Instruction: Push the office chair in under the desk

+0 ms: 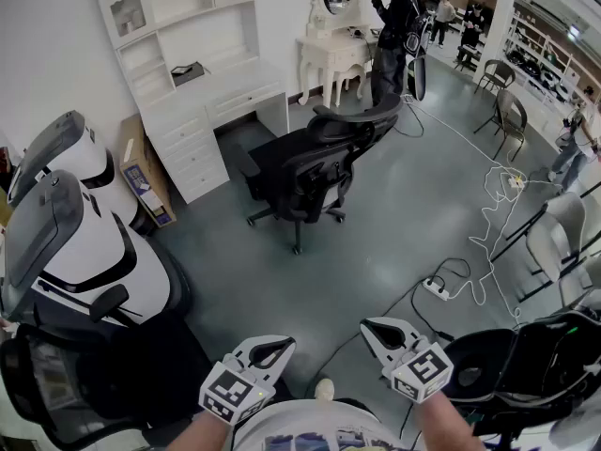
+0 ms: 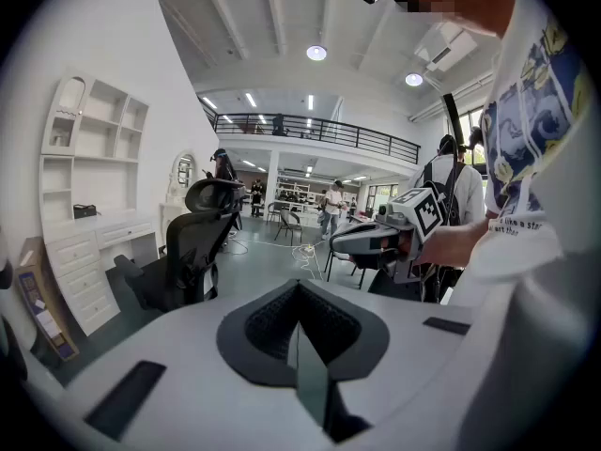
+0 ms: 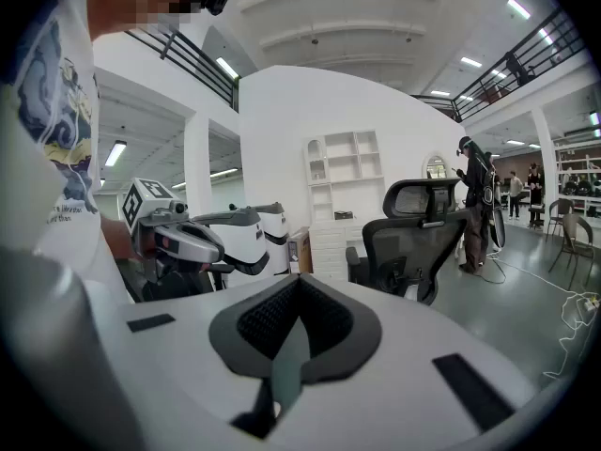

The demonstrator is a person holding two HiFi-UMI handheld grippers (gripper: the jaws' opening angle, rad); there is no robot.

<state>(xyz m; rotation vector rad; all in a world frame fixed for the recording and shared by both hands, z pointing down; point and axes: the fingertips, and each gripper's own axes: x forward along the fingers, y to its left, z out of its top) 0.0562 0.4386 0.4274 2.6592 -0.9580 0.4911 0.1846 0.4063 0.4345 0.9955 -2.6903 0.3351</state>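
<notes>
The black office chair [image 1: 305, 163] stands on the grey floor in front of the white desk [image 1: 221, 92] with shelves above it. Its seat faces the desk's knee gap and its back is toward me. The chair stands outside the gap. My left gripper [image 1: 282, 346] and right gripper [image 1: 371, 327] are held low near my body, far from the chair, both shut and empty. In the left gripper view the chair [image 2: 188, 252] and desk [image 2: 94, 247] lie to the left, beyond the shut jaws. The chair [image 3: 418, 238] sits right of centre in the right gripper view.
Two large white and black pod chairs [image 1: 80, 242] stand at my left, and a black seat [image 1: 526, 365] at my right. A power strip [image 1: 437, 287] with trailing cables lies on the floor. A white vanity table [image 1: 333, 54] and a standing person [image 1: 392, 36] are behind the chair.
</notes>
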